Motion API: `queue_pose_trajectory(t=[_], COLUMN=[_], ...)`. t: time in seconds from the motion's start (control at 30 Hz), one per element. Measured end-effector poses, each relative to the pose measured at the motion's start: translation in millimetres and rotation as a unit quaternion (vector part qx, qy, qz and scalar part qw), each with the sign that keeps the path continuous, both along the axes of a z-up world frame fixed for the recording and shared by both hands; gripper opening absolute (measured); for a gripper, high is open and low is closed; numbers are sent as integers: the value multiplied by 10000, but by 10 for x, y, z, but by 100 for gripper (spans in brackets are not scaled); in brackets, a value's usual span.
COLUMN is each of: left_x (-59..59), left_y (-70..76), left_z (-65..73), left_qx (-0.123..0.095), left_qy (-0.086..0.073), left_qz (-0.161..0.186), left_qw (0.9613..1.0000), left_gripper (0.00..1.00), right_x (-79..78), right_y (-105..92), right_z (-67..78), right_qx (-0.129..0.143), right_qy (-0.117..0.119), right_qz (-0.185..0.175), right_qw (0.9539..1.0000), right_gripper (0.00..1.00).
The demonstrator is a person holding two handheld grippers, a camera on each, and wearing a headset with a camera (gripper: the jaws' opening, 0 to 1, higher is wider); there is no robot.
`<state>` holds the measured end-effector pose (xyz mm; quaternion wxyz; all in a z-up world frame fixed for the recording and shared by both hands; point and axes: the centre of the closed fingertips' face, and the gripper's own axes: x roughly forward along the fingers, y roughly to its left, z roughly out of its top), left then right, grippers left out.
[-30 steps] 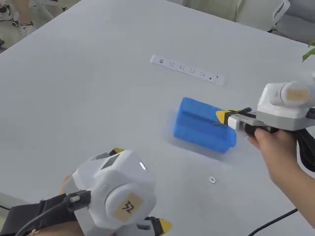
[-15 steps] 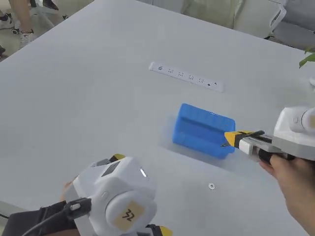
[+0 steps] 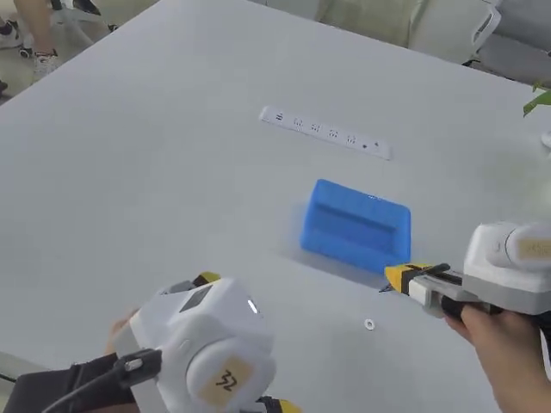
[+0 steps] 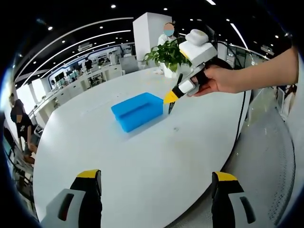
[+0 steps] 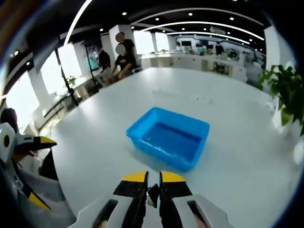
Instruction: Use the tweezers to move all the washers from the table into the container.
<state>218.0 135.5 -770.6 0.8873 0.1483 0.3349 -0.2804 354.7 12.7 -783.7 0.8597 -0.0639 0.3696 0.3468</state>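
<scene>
A blue rectangular container (image 3: 355, 225) stands mid-table, and one small washer (image 3: 369, 324) lies on the white table (image 3: 155, 172) in front of it. My right gripper (image 3: 396, 279) hovers just off the container's near right corner, shut on thin dark tweezers (image 3: 385, 287) that point at the table above the washer. In the right gripper view its jaws (image 5: 152, 183) pinch the tweezers, and the container (image 5: 168, 137) ahead holds a washer (image 5: 147, 138). My left gripper (image 3: 243, 342) stays low at the near edge, open (image 4: 156, 178) and holding nothing. The left gripper view shows the container (image 4: 137, 110) and the right gripper (image 4: 176, 93).
A white power strip (image 3: 325, 133) lies beyond the container. A potted plant (image 4: 167, 56) stands at the table's far end in the left gripper view. People stand and sit beyond the table's edge (image 5: 118, 59). A black cable (image 3: 469, 391) runs near the right hand.
My right gripper has drawn back with the tweezers from over the container to the near side, closer to the washer on the table. The left gripper barely moved.
</scene>
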Motion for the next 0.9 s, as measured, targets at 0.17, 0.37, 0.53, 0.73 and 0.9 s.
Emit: queue_pose_trajectory(t=[0.17, 0.37, 0.53, 0.73, 0.9], left_x=[-14, -44, -50, -49, -53], left_y=[20, 10, -28, -29, -15], left_z=[-42, -76, -67, -64, -74], left_qx=[37, 85, 27, 63, 78], left_qy=[58, 93, 94, 97, 102], left_qz=[6, -5, -44, -54, -47], left_qw=[10000, 9999, 9999, 9999, 9999], left_gripper=[99, 96, 98, 98, 97], right_x=[-58, -157, -144, -82, -35], right_y=[-72, -83, -100, -126, -137], right_z=[-171, -303, -392, -438, -442], right_qx=[-77, -144, -229, -266, -319], right_qy=[207, 406, 463, 441, 354], right_qz=[-17, -5, 40, 30, 22], right_qw=[9998, 9991, 9987, 9987, 9989], right_gripper=[5, 5, 5, 5, 5])
